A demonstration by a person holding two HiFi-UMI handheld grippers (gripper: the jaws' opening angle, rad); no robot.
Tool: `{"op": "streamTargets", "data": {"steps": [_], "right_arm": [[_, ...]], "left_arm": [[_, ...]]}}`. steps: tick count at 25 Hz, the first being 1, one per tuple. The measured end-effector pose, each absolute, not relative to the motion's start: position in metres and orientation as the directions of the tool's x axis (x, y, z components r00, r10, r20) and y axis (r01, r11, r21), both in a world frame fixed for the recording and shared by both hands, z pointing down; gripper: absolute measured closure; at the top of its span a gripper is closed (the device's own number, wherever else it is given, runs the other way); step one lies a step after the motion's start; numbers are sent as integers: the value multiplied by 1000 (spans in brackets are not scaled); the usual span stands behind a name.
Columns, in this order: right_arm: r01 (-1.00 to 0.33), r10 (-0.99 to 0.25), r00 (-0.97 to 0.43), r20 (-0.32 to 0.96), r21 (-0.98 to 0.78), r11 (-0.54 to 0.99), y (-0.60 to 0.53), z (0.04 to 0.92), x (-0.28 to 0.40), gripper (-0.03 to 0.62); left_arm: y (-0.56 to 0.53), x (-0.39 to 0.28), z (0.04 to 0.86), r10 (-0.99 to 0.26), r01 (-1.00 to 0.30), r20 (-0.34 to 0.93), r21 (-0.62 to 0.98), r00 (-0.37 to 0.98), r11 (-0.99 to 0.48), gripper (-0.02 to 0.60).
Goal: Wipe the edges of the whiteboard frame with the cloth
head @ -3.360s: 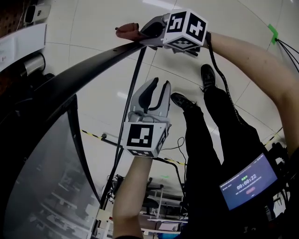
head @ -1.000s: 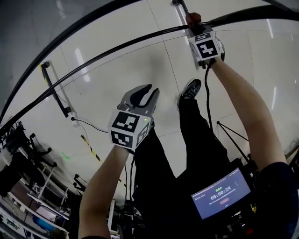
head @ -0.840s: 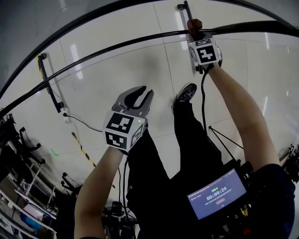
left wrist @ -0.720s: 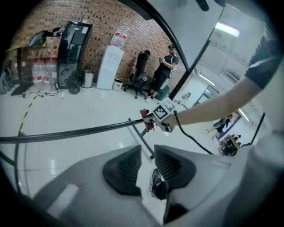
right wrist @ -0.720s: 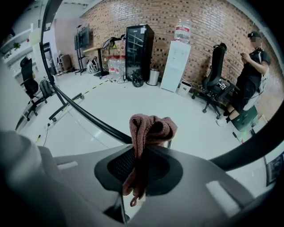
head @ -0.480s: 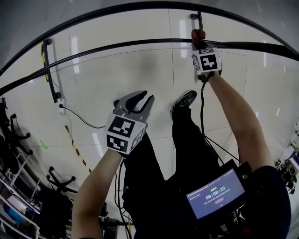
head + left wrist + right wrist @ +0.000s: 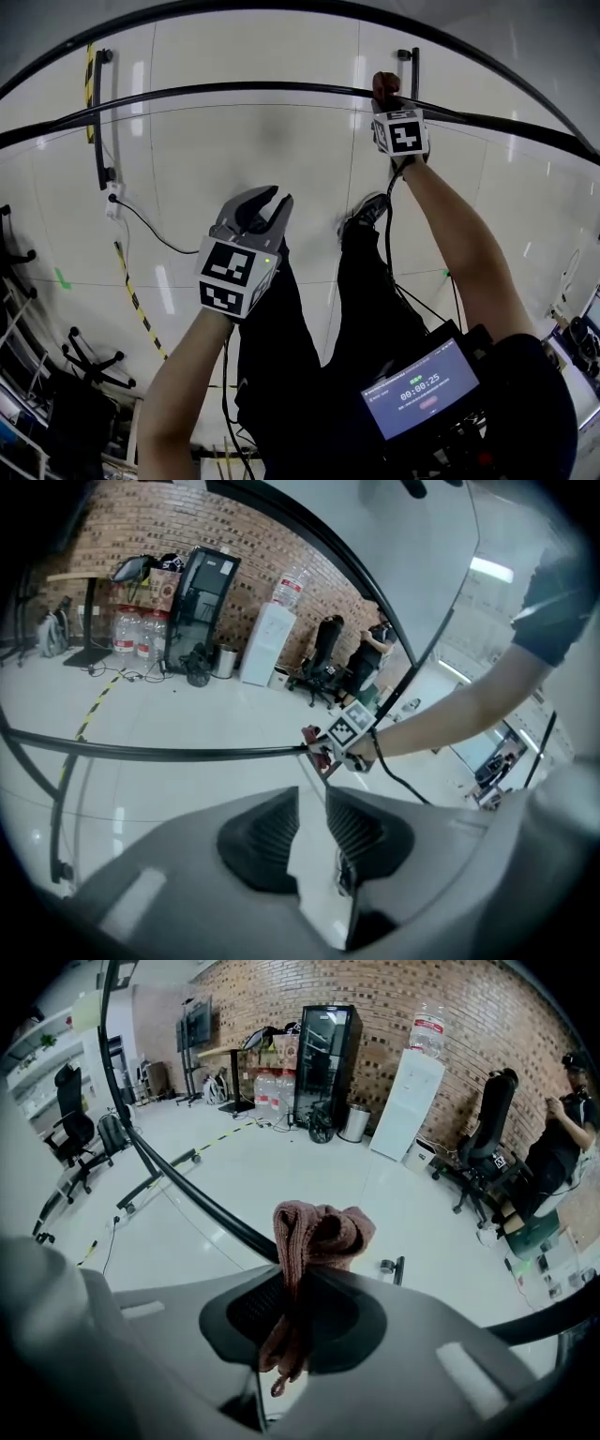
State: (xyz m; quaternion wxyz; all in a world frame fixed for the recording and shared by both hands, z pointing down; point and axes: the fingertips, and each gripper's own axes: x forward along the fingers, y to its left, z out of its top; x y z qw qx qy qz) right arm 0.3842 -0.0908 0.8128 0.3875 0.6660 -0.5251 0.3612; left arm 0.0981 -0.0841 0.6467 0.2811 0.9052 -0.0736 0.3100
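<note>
The whiteboard frame's black edge bar arcs across the top of the head view. A reddish-brown knitted cloth is pressed onto it by my right gripper, which is shut on the cloth. In the right gripper view the cloth bunches up out of the right gripper, right against the bar. My left gripper hangs in the air below the bar, touching nothing. Its jaws stand a narrow gap apart with nothing between them. The left gripper view shows the cloth on the bar.
Below are the glossy floor, the person's dark-trousered legs with a shoe, and a chest screen. A stand foot, a cable and striped tape lie at left. A fridge, a water dispenser and office chairs line the brick wall.
The right gripper has slid the cloth along the black bar, and the left gripper has travelled alongside it in the air. Neither pair of jaws has changed.
</note>
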Motion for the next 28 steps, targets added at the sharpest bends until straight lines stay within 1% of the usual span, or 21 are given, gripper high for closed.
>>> {"op": "streamTargets", "data": {"steps": [5, 10, 14, 17, 20, 23, 28], "right_arm": [[-981, -410, 183, 894, 139, -133, -122, 814, 346, 539], [-986, -401, 155, 903, 114, -124, -151, 815, 313, 539], [-996, -421, 85, 903, 63, -67, -184, 816, 288, 539], [-996, -424, 33, 905, -4, -86, -195, 821, 273, 539], [-997, -403, 30, 915, -1, -75, -199, 820, 264, 539], [-999, -396, 18, 918, 2, -40, -206, 822, 250, 537], [-997, -445, -29, 895, -57, -48, -223, 817, 228, 537]], "left_arm": [[-110, 46, 654, 6, -330, 615, 432, 789, -839, 491], [-131, 14, 654, -46, -391, 632, 420, 774, -819, 491], [-139, 0, 660, -104, -482, 644, 446, 758, -754, 491], [-153, -5, 664, -129, -515, 661, 431, 739, -741, 491], [-174, -3, 654, -172, -534, 656, 403, 735, -743, 491], [-199, -4, 641, -236, -579, 648, 386, 724, -718, 491], [-228, -21, 629, -310, -622, 624, 372, 717, -689, 491]]}}
